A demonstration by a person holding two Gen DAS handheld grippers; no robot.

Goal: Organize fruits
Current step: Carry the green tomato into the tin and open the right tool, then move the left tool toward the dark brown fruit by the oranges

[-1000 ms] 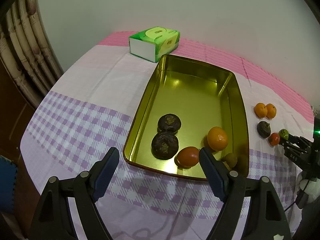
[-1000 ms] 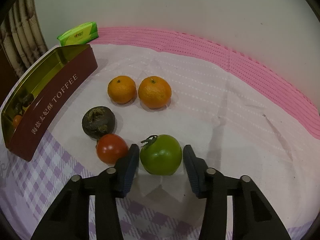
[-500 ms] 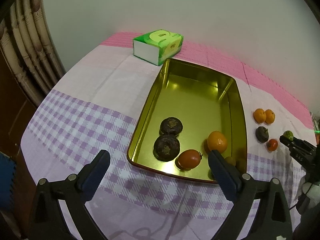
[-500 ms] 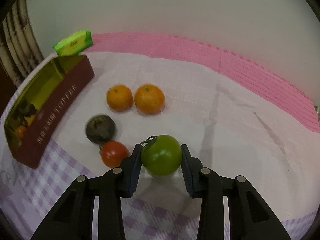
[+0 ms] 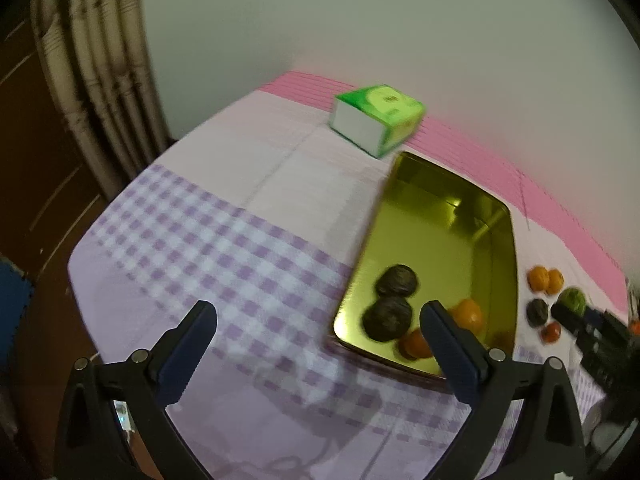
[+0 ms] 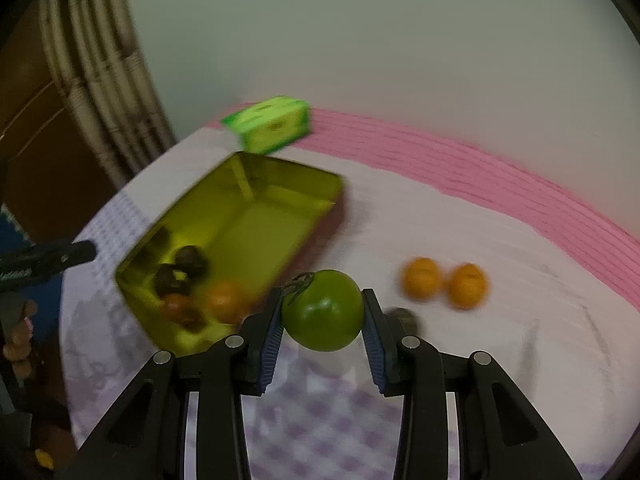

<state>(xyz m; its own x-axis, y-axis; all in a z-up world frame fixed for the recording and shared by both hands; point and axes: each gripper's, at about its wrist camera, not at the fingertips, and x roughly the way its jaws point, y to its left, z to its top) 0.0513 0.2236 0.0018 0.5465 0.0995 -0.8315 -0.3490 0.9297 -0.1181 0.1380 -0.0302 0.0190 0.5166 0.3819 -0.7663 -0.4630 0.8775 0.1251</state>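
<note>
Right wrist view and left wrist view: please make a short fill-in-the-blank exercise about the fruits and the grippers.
1. The right gripper is shut on a ____ tomato.
2. The left gripper holds ____.
3. On the cloth outside the gold tin lie ____ oranges side by side.

Missing words: green; nothing; two

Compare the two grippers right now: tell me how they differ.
The right gripper is shut on the green tomato, while the left gripper is wide open and holds nothing. The right gripper is by the gold tin; the left gripper is over checked cloth beside it. Both have black arms and dark blue pads.
</note>
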